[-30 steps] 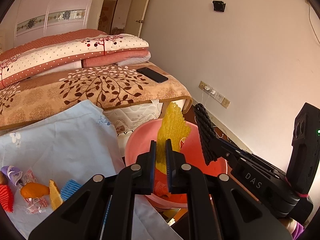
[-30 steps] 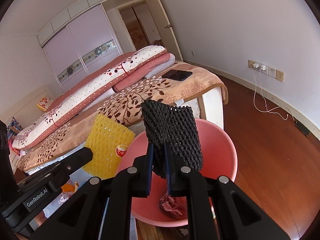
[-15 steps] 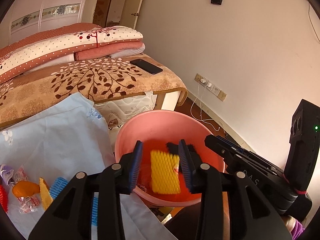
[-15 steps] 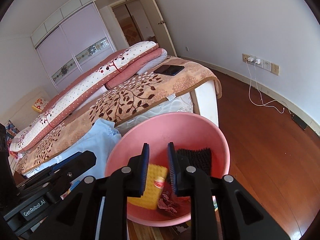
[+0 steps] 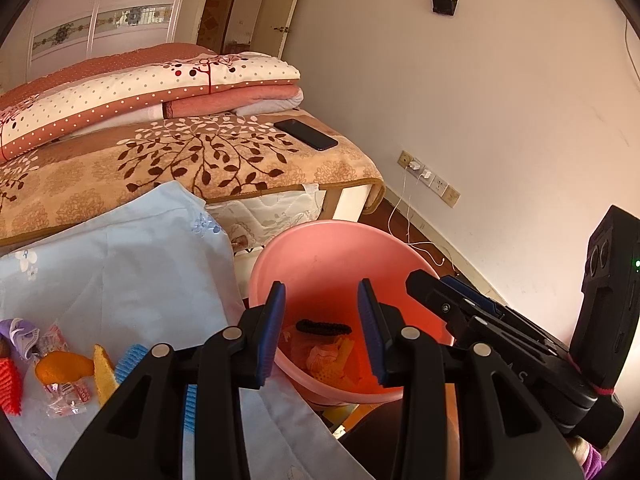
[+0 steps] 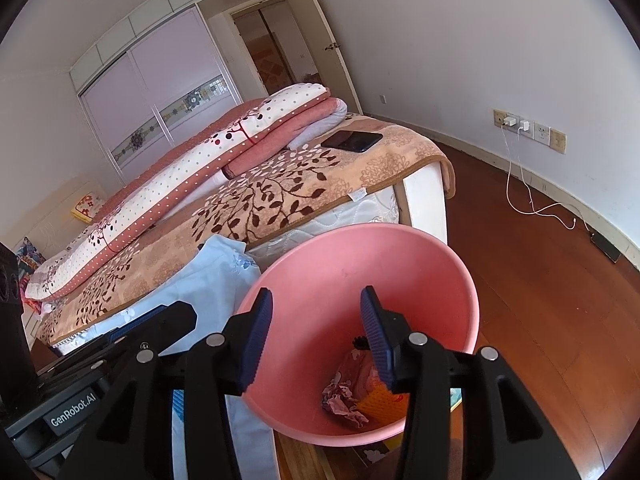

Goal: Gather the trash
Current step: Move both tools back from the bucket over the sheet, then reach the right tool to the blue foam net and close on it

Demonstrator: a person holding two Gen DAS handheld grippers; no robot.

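Pink plastic basin (image 5: 320, 256), standing off the edge of the cloth-covered tabletop (image 5: 120, 272) with the bed behind it, now containing both foam fruit nets. A second ago each net was pinched upright above the basin; both have since dropped in and lie among crumpled wrappers at the bottom. Left gripper (image 5: 322, 308): fingers stand well apart with nothing between them, held over the basin. Right gripper (image 6: 316, 320): fingers are opening, also with nothing between them. Black net (image 5: 323, 326): lying flat against the far inner wall. Yellow net (image 5: 336, 364): in front of it, partly hidden by a finger in the right wrist view. Remaining trash on the tabletop, at left: red net (image 5: 10, 386), orange peel (image 5: 62, 366), blue net (image 5: 130, 360), clear wrapper (image 5: 66, 398). Judgement: one deposit is complete; both hands are free for the next pickup.
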